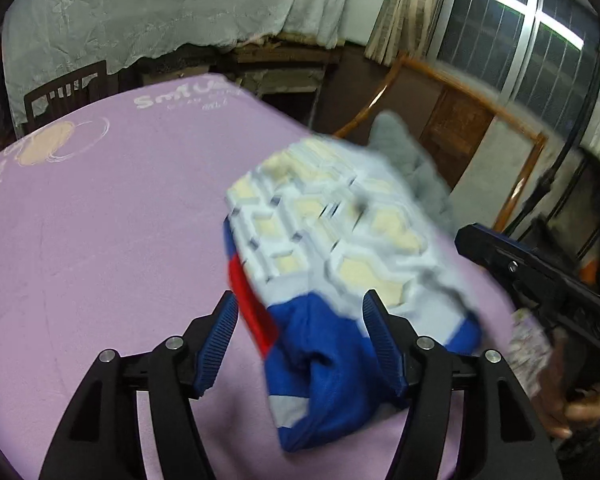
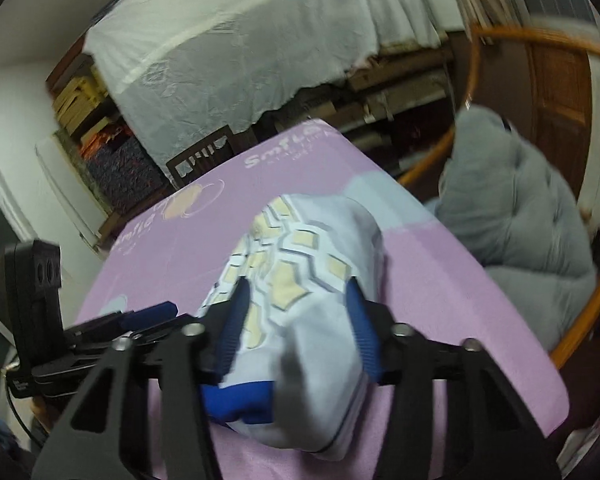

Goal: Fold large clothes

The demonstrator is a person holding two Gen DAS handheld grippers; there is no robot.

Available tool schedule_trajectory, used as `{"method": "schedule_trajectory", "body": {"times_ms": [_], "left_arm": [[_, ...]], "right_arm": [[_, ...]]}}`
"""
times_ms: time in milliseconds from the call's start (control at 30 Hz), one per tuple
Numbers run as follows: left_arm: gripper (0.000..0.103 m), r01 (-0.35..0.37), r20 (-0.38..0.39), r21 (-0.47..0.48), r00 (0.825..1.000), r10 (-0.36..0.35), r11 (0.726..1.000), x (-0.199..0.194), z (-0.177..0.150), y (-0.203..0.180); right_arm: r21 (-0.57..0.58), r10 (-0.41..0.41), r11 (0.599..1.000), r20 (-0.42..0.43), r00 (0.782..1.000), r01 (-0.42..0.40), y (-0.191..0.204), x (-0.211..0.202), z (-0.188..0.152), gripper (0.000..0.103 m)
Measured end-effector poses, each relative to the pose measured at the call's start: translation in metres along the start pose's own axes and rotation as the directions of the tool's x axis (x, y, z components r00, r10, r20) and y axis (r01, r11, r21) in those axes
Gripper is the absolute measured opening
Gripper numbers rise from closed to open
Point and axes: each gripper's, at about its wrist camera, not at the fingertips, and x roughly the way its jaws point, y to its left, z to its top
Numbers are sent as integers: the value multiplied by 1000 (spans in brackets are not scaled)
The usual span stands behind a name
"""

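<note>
The garment (image 1: 340,240) is a bunched bundle, pale blue with cream hexagons and a blue and red hem, lying on the pink cover (image 1: 100,220). My left gripper (image 1: 300,300) stands open around its blue end; the right pad touches cloth and the left pad is clear of it. In the right wrist view the garment (image 2: 300,264) fills the gap of my right gripper (image 2: 297,285), whose two blue pads press on its sides. Each gripper shows in the other's view: the right gripper (image 1: 520,272) at the right, held by a hand (image 1: 572,408), and the left gripper (image 2: 140,316) at the left.
The pink cover (image 2: 440,280) ends at a far edge and a right edge. A grey cushion (image 2: 520,220) sits in a rattan chair (image 2: 472,80) to the right. A dark wooden chair (image 1: 64,92) and white-draped shelves (image 1: 160,12) stand behind. A window (image 1: 540,32) is at the upper right.
</note>
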Motion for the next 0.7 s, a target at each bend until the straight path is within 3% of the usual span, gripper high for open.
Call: {"method": "schedule_trajectory", "body": {"times_ms": [33,100,167,233,367,433,567,700], "left_arm": [[66,-38,-42,15,998,39,999,14,-4,-1],[69,-44,-100,12,994,45,999,35,-12,-1],[77,-55,-87,-23,995,53,998,38,-15,3],[76,-67,-90,-15,994,65,998,32,-13,2],[75,-94,-62,-5,994,93,996,3,-17,-8],[75,-107,-27,-8,994,107,994,-19,-23,-16],[84,-128,55,-11,990,129,992,-64,-35,-32],[93,-174,161,1,972,171,985,-110,-50,-53]], "right_arm": [[-28,-12,1000,-8,1000,12,6,4,-2,40],[-68,-40,997,-64,997,35,16,22,-10,39],[-57,-67,997,-137,988,60,9,43,-23,39],[-84,-93,993,-108,990,84,13,49,-29,39],[-54,-118,992,-143,983,112,18,39,-23,43],[-25,-104,995,-153,983,101,20,22,-23,66],[-20,-117,993,-119,986,116,26,-26,-31,71],[-36,-99,995,-68,993,97,43,-77,-35,83]]}}
